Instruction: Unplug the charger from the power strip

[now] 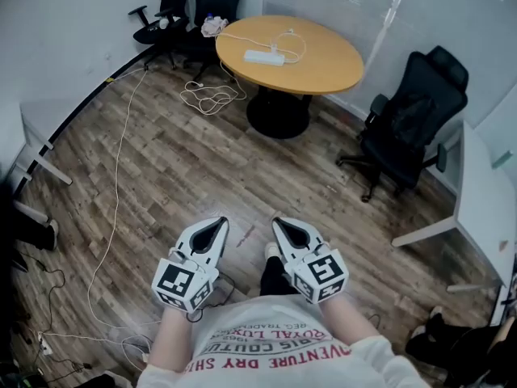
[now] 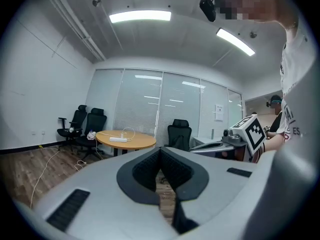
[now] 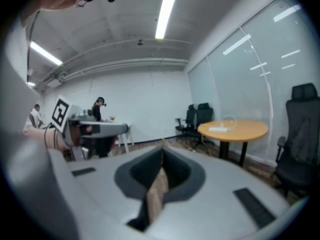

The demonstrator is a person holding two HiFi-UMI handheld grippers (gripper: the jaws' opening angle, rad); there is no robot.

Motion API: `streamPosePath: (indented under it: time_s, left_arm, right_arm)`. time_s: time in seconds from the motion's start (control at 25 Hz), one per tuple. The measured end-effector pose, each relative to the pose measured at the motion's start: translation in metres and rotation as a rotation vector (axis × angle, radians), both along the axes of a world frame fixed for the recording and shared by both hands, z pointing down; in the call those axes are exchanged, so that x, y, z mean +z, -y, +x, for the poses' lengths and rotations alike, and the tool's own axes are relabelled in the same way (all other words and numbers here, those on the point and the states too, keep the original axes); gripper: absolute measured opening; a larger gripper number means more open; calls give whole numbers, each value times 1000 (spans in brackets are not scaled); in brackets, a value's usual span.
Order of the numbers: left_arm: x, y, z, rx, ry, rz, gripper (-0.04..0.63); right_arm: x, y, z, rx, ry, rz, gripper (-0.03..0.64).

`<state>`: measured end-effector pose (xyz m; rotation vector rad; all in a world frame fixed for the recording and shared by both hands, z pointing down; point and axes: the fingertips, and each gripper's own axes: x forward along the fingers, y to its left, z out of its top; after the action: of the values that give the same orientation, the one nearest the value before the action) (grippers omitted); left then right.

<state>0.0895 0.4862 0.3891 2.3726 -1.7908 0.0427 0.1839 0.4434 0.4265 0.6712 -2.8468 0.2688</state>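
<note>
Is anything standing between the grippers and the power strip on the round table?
Nothing visible does. Only bare floor lies between the left gripper, the right gripper and the table with the power strip. A coiled cable lies left of the table's foot; a black chair stands aside at the right.

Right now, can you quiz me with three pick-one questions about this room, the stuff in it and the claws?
1. Where is the power strip? A: on the floor. B: on the round table. C: on a chair.
2. What colour is the power strip? A: white. B: red. C: black.
3. How is the right claw? A: wide open. B: gripping the charger. C: shut and empty.
Answers: 1 B, it lies on the tabletop in the head view. 2 A, it looks white against the orange-brown top. 3 C, its jaws meet with nothing between them in the right gripper view.
</note>
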Motion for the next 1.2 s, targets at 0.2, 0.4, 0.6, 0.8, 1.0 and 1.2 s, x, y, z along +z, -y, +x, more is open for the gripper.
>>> streamPosePath:
  time_s: [0.2, 0.4, 0.6, 0.8, 1.0, 1.2]
  left_arm:
    - [-9, 82, -8, -35, 3, -4, 34]
    - [-15, 168, -1, -39, 55, 8, 34]
    - [-8, 229, -9, -65, 27, -22, 34]
    - [7, 275, -14, 0, 63, -69, 34]
    - [20, 329, -50, 27, 26, -78, 34]
    - [20, 401, -113, 80, 22, -76, 34]
  right_arm:
    - [-11, 87, -8, -42, -1, 33, 29]
    - [-16, 176, -10, -71, -1, 47, 29]
    - [-14, 243, -15, -72, 16, -8, 29]
    - [5, 299, -24, -26, 18, -81, 29]
    - [19, 345, -57, 17, -24, -88, 29]
    - [21, 405, -113, 86, -46, -82, 29]
